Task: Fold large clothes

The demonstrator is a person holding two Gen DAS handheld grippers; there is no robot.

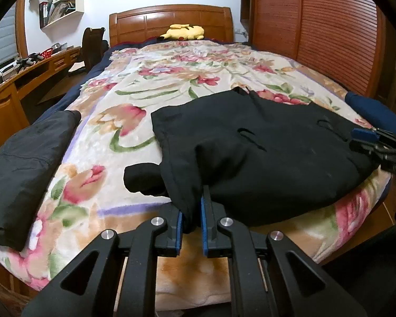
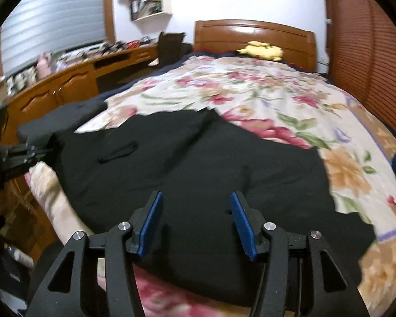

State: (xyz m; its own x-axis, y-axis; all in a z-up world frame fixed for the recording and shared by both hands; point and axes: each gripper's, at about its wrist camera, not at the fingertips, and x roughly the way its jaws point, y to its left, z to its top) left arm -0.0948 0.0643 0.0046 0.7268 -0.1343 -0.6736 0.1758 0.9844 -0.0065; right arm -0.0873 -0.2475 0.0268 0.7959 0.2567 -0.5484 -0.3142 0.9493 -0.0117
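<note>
Black garment [image 1: 264, 142] lies half-folded on the bed [image 1: 134, 84]; left gripper [image 1: 192, 211] pinches its hem, right gripper [image 2: 195, 222] hovers open, more folds remain.

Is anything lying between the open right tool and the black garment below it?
Nothing visible. The right tool hangs open directly over the black garment, with only bare cloth between its pads.

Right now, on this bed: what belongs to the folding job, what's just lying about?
In the job:
black garment, pinched at its near edge by the left hand-held gripper
right hand-held gripper, open over it

Lying about:
folded dark jacket
yellow plush toy
floral blanket
desk
</note>
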